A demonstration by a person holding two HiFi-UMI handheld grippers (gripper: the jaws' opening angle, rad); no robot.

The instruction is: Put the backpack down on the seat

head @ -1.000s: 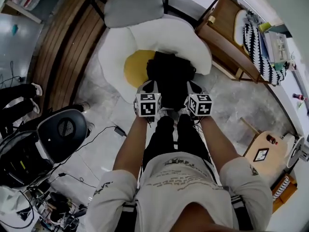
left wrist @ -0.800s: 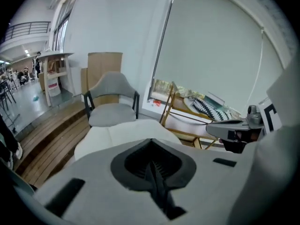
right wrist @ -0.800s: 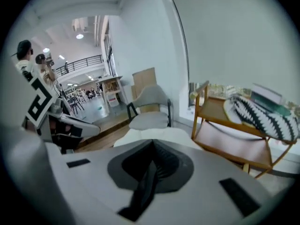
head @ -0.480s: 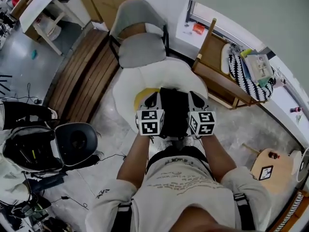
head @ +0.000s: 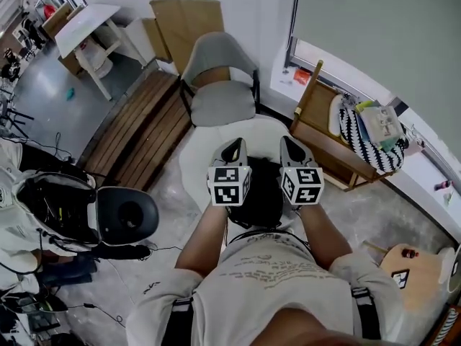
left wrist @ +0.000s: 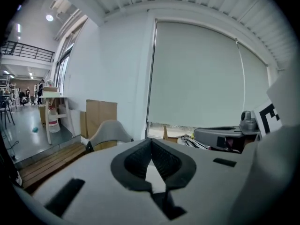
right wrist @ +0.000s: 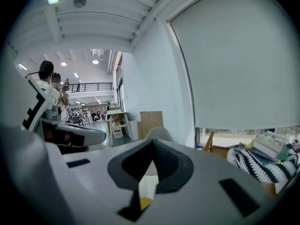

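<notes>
PLACE: open-plan workshop hall | SIGNS: mezzanine railing (left wrist: 24, 50), high ribbed ceiling (right wrist: 93, 18), cardboard sheets (head: 184, 19) against wall, white worktable (head: 88, 26)

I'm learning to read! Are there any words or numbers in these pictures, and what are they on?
None can be read.
Grey print on the person's pale T-shirt: too blurred.
Red label on the white plastic bottle: too small.
Black-and-white square marker on the round wooden board: a pattern, no words.

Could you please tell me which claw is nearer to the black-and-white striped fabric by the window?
Right. The right claw is on the side of the black backpack toward the striped fabric; the left claw is across the backpack, farther away.
</notes>
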